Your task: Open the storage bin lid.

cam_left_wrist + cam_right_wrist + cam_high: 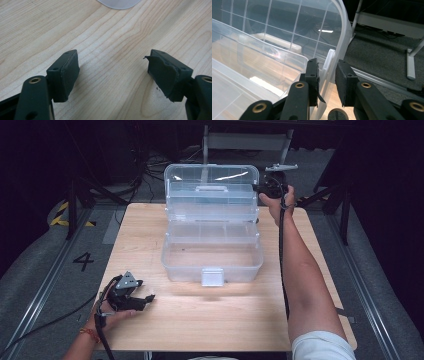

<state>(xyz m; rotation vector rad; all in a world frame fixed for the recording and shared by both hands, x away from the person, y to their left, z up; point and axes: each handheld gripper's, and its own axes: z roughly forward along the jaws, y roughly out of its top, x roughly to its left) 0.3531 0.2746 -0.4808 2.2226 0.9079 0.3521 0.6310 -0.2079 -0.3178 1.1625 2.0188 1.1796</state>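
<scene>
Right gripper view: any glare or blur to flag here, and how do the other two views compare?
Right gripper view: bright glints on the clear storage box lid, jaws soft. Left gripper view: even light on the wooden table, near jaws blurred. High view: table lit, surroundings dark, soft overall.

I've got the table (215,320) lit bright from overhead while the surroundings fall near black, glare streaking the clear box's lid (212,172), a soft shadow under its near edge, the high view a touch soft, and the close jaws slightly blurred in both gripper views.
</scene>
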